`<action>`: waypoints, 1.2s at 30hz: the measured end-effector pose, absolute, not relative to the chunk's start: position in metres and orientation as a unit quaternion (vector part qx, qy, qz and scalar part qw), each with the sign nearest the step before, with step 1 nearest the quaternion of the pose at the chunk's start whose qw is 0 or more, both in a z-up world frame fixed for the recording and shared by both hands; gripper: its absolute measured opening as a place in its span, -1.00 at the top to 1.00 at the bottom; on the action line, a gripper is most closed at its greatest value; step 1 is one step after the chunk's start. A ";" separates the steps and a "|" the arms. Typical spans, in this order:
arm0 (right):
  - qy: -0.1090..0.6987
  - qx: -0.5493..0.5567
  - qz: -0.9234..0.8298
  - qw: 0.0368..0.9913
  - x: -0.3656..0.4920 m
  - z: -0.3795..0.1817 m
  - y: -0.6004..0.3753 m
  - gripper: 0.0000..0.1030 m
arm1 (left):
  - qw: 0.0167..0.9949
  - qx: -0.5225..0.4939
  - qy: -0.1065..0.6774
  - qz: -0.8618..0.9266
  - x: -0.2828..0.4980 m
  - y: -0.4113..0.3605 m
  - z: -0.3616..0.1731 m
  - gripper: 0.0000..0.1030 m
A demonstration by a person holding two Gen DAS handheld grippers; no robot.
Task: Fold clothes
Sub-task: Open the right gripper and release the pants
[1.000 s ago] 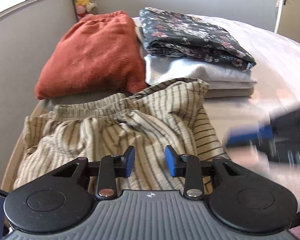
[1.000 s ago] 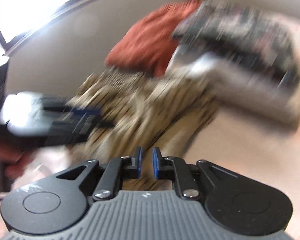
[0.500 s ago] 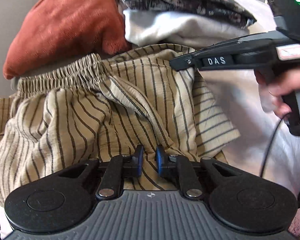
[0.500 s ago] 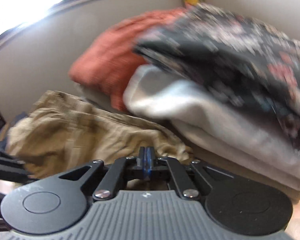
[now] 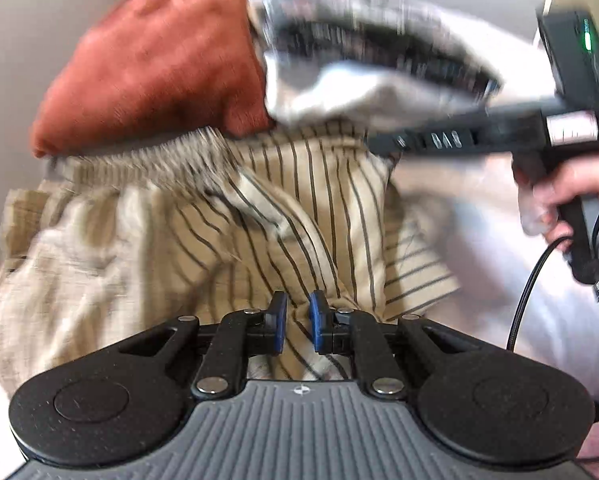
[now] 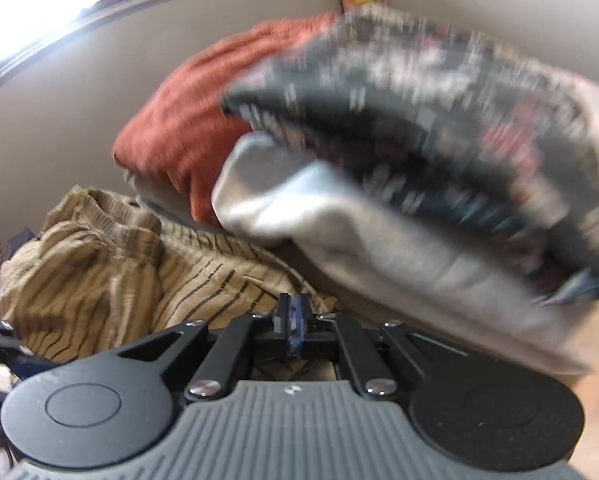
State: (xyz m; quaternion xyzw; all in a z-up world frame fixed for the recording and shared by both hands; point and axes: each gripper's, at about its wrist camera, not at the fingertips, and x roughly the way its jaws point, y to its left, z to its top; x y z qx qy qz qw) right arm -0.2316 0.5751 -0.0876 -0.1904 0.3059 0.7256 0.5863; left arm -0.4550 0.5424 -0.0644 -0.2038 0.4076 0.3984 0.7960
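The striped beige shorts (image 5: 227, 240) are spread in a crumpled way on the white bed sheet (image 5: 499, 300), with the gathered elastic waistband (image 5: 147, 160) turned toward 11 o'clock in the left wrist view. The left gripper (image 5: 297, 322) is held low at the near edge of the garment, at 6 o'clock, and its blue pads are brought nearly together with a fold of the striped cloth between them, so the fabric appears pinched there. The right gripper (image 6: 293, 326) is placed at the far corner of the shorts, just under the stack of folded clothes (image 6: 419, 160); its pads are pressed together, but whether cloth is caught between them cannot be told. Two separated corners seem to be taken so that the garment can be lifted and laid over itself. The rust-coloured blanket (image 5: 155, 64) is lying at 11 o'clock, beside the stack, probably as finished work. The stack is very near, so it could be disturbed.
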 end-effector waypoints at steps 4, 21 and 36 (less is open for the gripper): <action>0.290 -0.182 0.747 0.570 -0.243 -0.062 0.548 0.89 | 0.791 -0.194 0.376 0.442 -0.496 0.534 -0.035 0.79; 0.271 -0.350 0.797 0.412 -0.355 -0.100 0.519 0.77 | 0.706 -0.230 0.400 0.538 -0.593 0.601 -0.085 0.86; 0.258 -0.348 0.810 0.395 -0.353 -0.077 0.509 -0.25 | 0.711 -0.212 0.376 0.555 -0.590 0.566 -0.027 0.76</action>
